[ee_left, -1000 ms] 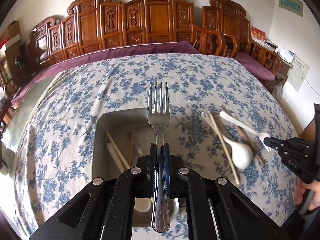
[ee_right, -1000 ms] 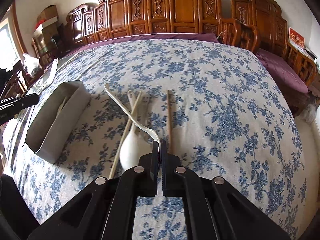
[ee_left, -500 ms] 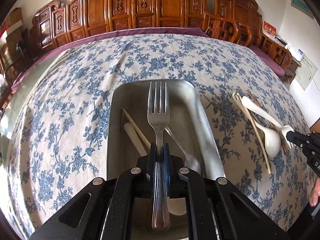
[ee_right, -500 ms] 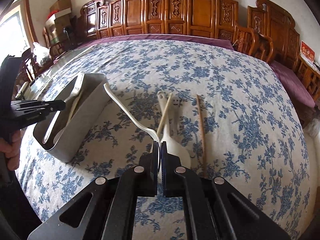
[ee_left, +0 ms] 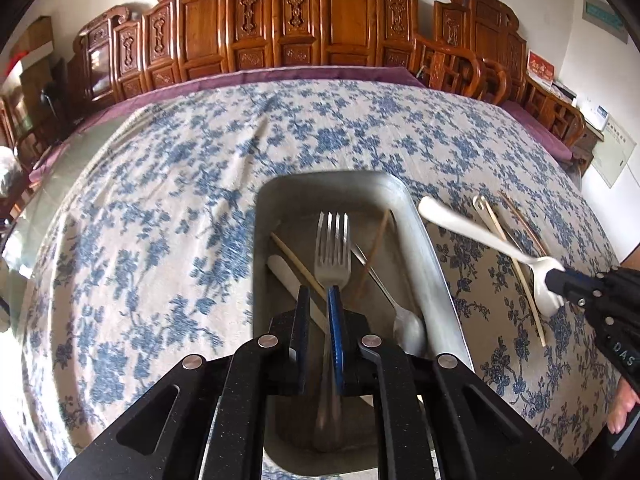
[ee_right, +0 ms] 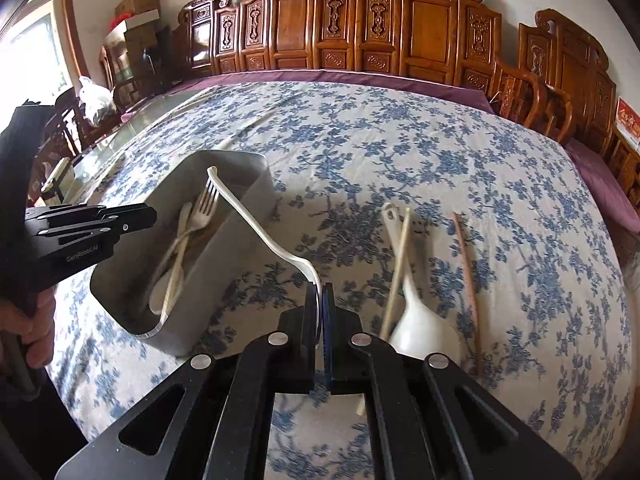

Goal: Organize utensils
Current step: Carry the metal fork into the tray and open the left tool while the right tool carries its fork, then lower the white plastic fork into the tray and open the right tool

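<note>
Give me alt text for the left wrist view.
Left gripper, jaws opening, has a metal fork between them over a metal tray already holding utensils. At right, the right gripper carries a white spoon above a floral tablecloth.

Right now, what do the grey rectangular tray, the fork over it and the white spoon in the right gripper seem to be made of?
Grey rectangular tray: probably brushed metal, judging by its dull sheen and thin, rounded walls.
Fork: polished steel by its look, with bright reflections on the tines.
White spoon: glossy and opaque white; ceramic or plastic, the pictures cannot settle which.
</note>
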`<state>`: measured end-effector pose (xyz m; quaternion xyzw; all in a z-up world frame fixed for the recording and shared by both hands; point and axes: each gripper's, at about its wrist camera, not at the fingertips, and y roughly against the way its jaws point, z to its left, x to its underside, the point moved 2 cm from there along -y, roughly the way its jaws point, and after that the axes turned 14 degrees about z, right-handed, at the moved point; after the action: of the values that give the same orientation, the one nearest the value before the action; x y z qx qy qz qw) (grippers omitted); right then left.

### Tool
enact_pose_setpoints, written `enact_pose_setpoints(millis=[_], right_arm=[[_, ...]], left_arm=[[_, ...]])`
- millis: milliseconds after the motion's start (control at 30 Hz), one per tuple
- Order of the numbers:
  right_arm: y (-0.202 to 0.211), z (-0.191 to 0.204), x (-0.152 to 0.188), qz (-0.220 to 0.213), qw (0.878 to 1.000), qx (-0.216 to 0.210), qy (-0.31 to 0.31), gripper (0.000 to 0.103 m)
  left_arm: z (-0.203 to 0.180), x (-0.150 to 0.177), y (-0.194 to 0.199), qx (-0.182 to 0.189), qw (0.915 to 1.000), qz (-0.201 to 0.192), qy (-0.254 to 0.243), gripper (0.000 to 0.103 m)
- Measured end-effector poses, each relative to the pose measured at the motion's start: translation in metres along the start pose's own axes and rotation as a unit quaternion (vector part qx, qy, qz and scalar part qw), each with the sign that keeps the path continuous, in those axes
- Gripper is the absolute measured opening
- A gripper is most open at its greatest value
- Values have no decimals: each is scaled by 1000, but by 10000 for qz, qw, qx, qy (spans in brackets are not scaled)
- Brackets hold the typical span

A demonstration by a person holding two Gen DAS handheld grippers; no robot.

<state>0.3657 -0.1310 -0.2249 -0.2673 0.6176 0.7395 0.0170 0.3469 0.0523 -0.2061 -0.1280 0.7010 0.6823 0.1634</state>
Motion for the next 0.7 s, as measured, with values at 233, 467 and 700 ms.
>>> enact_pose_setpoints(millis=[233,467,700], right_arm=[[-18,36,-27,82,9998,143,66,4],[-37,62,-54,272,9989,377,89,4],[-46,79,-72,385,9951,893,174,4]], left_arm=[[27,-8,25,-197,9990,-369,134,17],[58,-13,37,-204,9977,-514,393,18],[69,-17,52,-161,9962,-702,496,18]])
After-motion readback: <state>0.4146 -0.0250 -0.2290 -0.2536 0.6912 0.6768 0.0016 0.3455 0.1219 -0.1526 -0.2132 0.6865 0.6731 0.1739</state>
